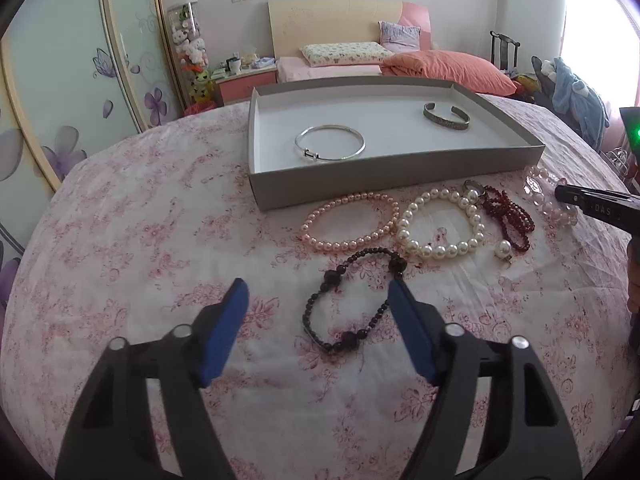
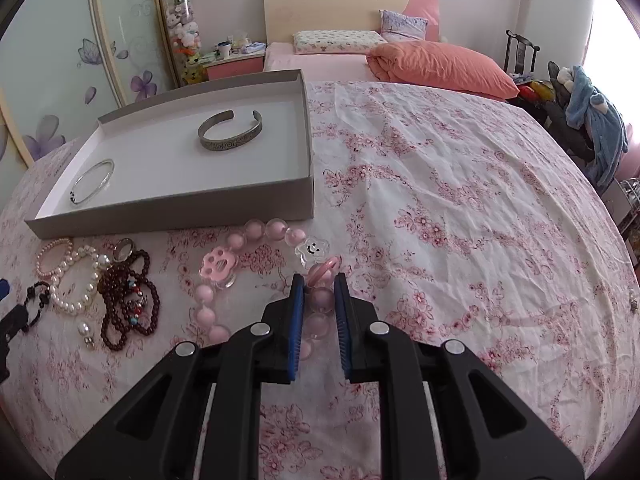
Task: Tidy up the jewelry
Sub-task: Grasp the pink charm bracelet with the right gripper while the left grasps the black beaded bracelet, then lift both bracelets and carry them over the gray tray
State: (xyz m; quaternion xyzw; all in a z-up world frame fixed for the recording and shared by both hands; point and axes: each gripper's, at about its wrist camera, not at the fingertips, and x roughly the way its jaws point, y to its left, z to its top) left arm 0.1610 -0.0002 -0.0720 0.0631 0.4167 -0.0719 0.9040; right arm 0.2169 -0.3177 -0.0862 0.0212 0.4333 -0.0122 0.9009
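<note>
A grey tray (image 1: 340,188) (image 2: 168,208) holds a thin silver bangle (image 1: 330,143) (image 2: 93,181) and a wide metal cuff (image 1: 447,117) (image 2: 230,130). In front of it lie a pink pearl bracelet (image 1: 350,222), a white pearl bracelet (image 1: 440,222) (image 2: 76,280), dark red beads (image 1: 508,216) (image 2: 128,300) and a black bead bracelet (image 1: 352,300). My left gripper (image 1: 318,284) is open, its fingers astride the black bracelet. My right gripper (image 2: 320,280) is closed on the pink bead bracelet (image 2: 224,268), which has a paw charm.
The table wears a pink floral cloth (image 2: 460,200). A ring (image 2: 122,249) and a loose pearl earring (image 2: 86,334) lie by the red beads. A bed (image 2: 400,56), a wardrobe (image 1: 60,100) and a chair with clothes (image 2: 592,120) stand beyond.
</note>
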